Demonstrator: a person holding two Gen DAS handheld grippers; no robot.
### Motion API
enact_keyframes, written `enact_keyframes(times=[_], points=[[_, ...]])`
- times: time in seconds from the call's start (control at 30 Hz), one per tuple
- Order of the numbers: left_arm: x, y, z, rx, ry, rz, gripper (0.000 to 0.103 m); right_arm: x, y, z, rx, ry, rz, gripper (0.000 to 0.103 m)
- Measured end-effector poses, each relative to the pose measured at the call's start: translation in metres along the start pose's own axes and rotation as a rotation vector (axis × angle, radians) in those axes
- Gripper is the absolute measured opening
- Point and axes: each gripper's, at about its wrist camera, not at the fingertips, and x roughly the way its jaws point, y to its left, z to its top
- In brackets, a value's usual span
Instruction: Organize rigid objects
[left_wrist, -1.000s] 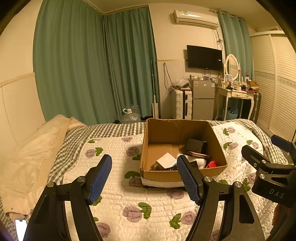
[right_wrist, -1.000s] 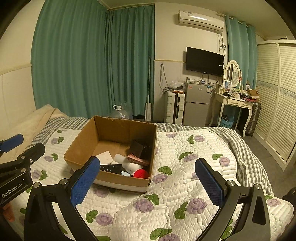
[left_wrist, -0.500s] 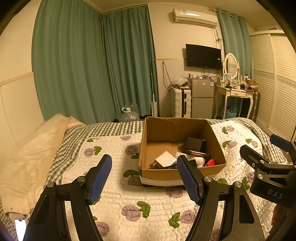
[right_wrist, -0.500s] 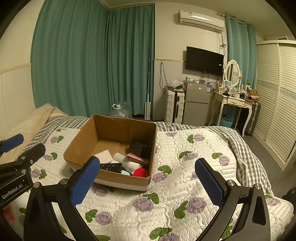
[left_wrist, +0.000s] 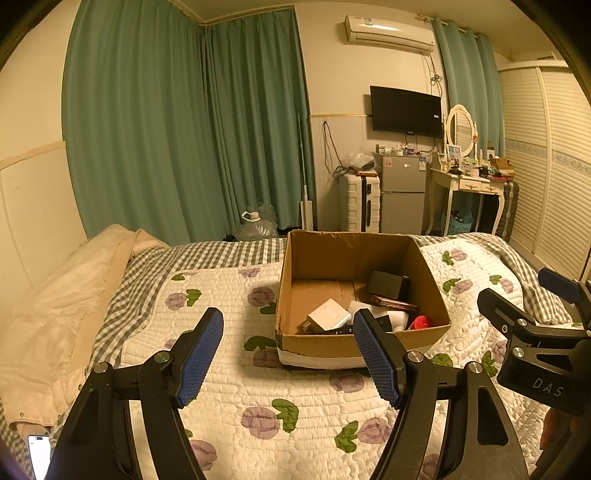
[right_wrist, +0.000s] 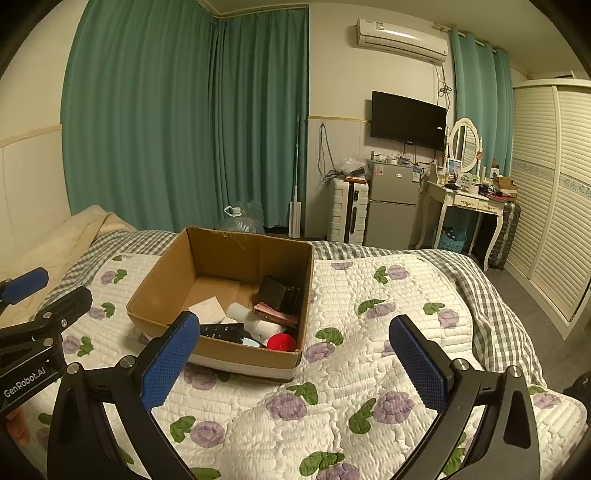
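An open cardboard box (left_wrist: 325, 254) (right_wrist: 155, 291) sits on the flowered quilt. It holds a white box (left_wrist: 328, 315) (right_wrist: 207, 310), a black case (left_wrist: 386, 284) (right_wrist: 275, 291), a black remote (right_wrist: 221, 329), a white cylinder (right_wrist: 258, 325), a red ball (left_wrist: 419, 322) (right_wrist: 281, 342) and a reddish flat item (right_wrist: 275, 315). My left gripper (left_wrist: 288, 354) is open and empty, held above the quilt in front of the box. My right gripper (right_wrist: 295, 363) is open and empty, in front of the box's right corner.
The quilted bed (right_wrist: 369, 332) extends around the box, with a cream blanket (left_wrist: 55, 314) at left. A phone (left_wrist: 38, 456) lies at the lower left. A fridge (right_wrist: 391, 206), suitcase (right_wrist: 347, 212), dressing table (right_wrist: 469, 203) and wardrobe (right_wrist: 554, 203) stand beyond.
Both grippers have drawn back and risen slightly from the box, so it appears a little farther away. Jaws stay open and empty.
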Motion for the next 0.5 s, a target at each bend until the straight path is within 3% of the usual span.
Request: enact_keyframes(times=[0.5], points=[[0.0003,-0.0008,-0.0009,0.0,0.0,0.001,0.076,0.0003,0.0004,-0.0009,0.002,0.006,-0.001,0.103]])
